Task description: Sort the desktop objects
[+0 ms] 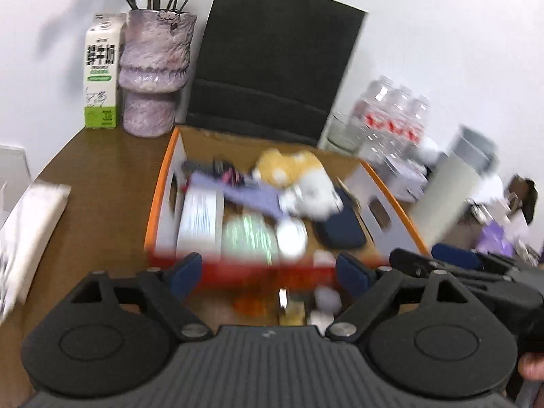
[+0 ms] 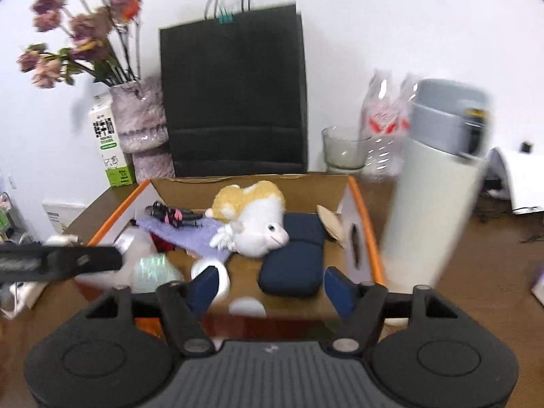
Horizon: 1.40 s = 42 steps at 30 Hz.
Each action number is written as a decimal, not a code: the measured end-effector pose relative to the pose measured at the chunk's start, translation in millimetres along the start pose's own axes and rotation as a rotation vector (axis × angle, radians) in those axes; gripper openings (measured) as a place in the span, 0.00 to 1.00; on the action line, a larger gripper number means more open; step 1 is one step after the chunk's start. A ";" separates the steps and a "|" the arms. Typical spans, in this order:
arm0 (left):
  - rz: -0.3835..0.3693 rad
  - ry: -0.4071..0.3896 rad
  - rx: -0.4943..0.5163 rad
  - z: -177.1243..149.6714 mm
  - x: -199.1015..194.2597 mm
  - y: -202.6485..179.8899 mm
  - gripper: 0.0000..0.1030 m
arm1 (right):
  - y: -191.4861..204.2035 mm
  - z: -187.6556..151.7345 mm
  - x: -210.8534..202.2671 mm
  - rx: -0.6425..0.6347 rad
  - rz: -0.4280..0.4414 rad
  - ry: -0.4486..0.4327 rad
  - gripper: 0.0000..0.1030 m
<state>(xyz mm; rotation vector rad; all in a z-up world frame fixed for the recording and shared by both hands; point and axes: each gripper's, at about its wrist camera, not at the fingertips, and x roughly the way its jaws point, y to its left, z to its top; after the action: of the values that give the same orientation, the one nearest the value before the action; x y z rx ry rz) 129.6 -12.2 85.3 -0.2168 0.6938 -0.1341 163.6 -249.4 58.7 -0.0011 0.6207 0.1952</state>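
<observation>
Both the left gripper (image 1: pixel 268 272) and the right gripper (image 2: pixel 270 287) have jaws spread wide, holding nothing. Just beyond both sits the orange-rimmed cardboard box (image 2: pixel 365 224), holding a plush toy (image 2: pixel 258 221) and a navy pouch (image 2: pixel 294 265).

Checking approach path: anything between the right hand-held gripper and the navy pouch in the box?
Only the box's near wall, low in front of the open right hand-held gripper. Above that wall, nothing visible blocks the navy pouch; the plush toy lies just beside it, on its left.
</observation>
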 end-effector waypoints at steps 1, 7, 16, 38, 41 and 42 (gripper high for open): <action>-0.001 -0.001 0.018 -15.9 -10.4 -3.1 0.85 | 2.0 -9.7 -9.1 -0.006 0.005 -0.002 0.66; 0.006 0.003 0.122 -100.3 -52.4 -12.5 0.89 | 20.3 -87.6 -62.3 -0.024 0.057 0.020 0.66; 0.065 0.023 0.234 -177.2 -78.7 -20.4 0.90 | 37.9 -170.2 -116.0 -0.041 0.056 0.035 0.69; 0.116 0.003 0.214 -192.3 -78.8 -20.1 0.92 | 30.8 -195.2 -136.2 0.059 0.069 -0.079 0.78; 0.069 0.014 0.178 -180.8 -71.7 -15.2 0.92 | 25.0 -188.2 -125.6 0.085 0.071 -0.019 0.64; 0.063 0.011 0.175 -175.6 -67.7 -14.3 0.92 | 21.8 -183.9 -120.5 0.085 0.087 -0.004 0.56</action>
<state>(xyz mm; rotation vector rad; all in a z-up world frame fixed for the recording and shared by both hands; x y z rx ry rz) -36.2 -39.8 -0.6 -0.0269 0.6955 -0.1349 -42.5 -260.8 -20.2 0.1087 0.6252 0.2527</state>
